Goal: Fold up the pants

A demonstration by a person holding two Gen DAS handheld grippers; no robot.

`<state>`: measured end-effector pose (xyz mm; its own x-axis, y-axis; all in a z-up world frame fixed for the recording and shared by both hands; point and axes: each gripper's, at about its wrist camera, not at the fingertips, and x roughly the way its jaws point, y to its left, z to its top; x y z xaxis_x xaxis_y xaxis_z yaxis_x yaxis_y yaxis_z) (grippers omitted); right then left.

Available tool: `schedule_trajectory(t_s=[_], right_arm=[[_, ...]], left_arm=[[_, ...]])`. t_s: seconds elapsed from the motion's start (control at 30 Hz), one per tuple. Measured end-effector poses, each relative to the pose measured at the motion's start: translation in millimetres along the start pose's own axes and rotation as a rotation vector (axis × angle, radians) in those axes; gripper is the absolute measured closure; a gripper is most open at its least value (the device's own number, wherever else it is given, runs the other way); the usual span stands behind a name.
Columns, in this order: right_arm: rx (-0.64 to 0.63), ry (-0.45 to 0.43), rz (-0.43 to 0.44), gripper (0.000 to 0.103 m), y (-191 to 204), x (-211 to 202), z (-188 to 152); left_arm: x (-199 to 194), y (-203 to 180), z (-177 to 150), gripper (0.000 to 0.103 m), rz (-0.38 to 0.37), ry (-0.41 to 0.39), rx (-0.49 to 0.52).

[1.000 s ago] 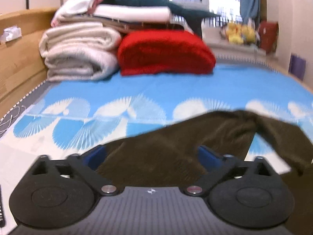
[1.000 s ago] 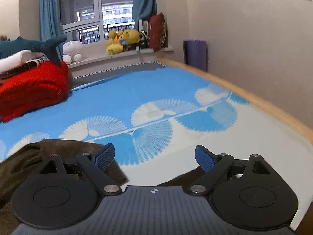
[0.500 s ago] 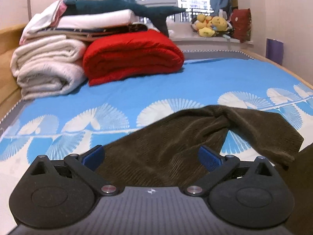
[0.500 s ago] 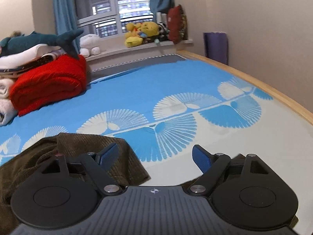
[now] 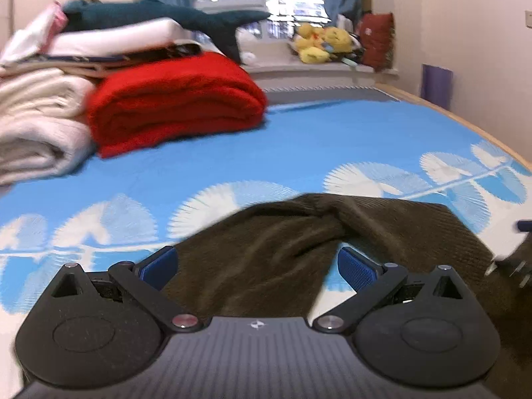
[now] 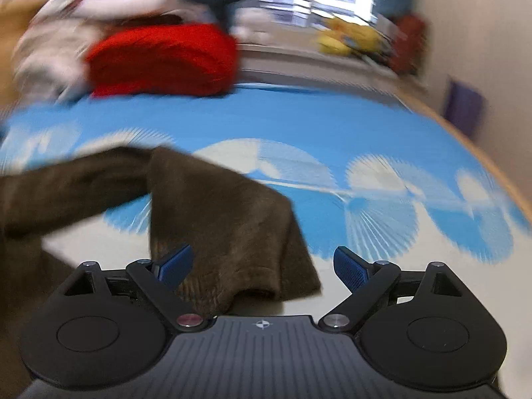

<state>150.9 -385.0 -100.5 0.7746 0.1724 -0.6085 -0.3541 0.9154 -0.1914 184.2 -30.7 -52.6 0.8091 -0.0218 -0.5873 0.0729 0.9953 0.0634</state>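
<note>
Dark brown corduroy pants (image 5: 266,249) lie crumpled and twisted on the blue fan-patterned bed sheet (image 5: 316,139). My left gripper (image 5: 257,267) is open low over them, and the cloth spreads between and under its blue pads (image 5: 156,266) without being pinched. In the blurred right wrist view, one pant leg (image 6: 226,219) runs toward me and its end lies under the gap of my right gripper (image 6: 262,267). That gripper's jaws are opening and stand wide, with its pads (image 6: 349,269) not pressing the cloth.
A folded red blanket (image 5: 176,99), rolled white blankets (image 5: 36,123) and a shark plush (image 5: 149,13) are stacked at the bed's far left. Yellow plush toys (image 5: 322,43) sit on the window sill. The wooden bed edge (image 5: 465,119) and a purple roll (image 5: 435,81) are at the right.
Both views swung across the bed. The left gripper slid along the pants. The right gripper rolled and dropped until the pant leg lies under its fingers. Both stayed open.
</note>
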Motion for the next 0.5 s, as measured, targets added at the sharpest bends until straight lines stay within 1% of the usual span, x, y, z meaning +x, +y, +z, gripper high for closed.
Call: schedule_trajectory(t_s=[0.07, 0.17, 0.27, 0.37, 0.4, 0.43, 0.47, 0.5], right_arm=[[-0.106, -0.002, 0.081, 0.012, 15.1, 5.1, -2.5], [-0.243, 0.018, 0.181, 0.012, 37.4, 13.1, -7.9], [-0.342, 0.043, 0.214, 0.012, 54.4, 24.0, -12.5], [-0.354, 0.082, 0.251, 0.017, 57.7, 35.7, -14.1], [-0.36, 0.093, 0.251, 0.022, 58.1, 39.0, -14.0], [-0.368, 0.1, 0.249, 0.029, 58.0, 41.5, -14.1], [-0.373, 0.105, 0.25, 0.034, 57.5, 43.2, -14.3], [-0.375, 0.113, 0.254, 0.044, 55.0, 45.1, -15.0]], left_arm=[[13.1, -3.9, 2.1, 0.001, -0.037, 0.042, -0.012], [30.2, -11.3, 0.6, 0.001, -0.02, 0.09, 0.009], [52.7, -15.3, -5.2, 0.001, -0.015, 0.164, 0.023], [78.4, -20.5, -12.6, 0.001, -0.005, 0.228, 0.038], [84.3, -20.9, -16.9, 0.001, 0.004, 0.243, 0.045], [90.9, -22.3, -19.6, 0.001, 0.011, 0.251, 0.052], [98.9, -24.0, -22.7, 0.001, 0.015, 0.261, 0.057], [104.9, -24.5, -25.3, 0.002, 0.012, 0.271, 0.059]])
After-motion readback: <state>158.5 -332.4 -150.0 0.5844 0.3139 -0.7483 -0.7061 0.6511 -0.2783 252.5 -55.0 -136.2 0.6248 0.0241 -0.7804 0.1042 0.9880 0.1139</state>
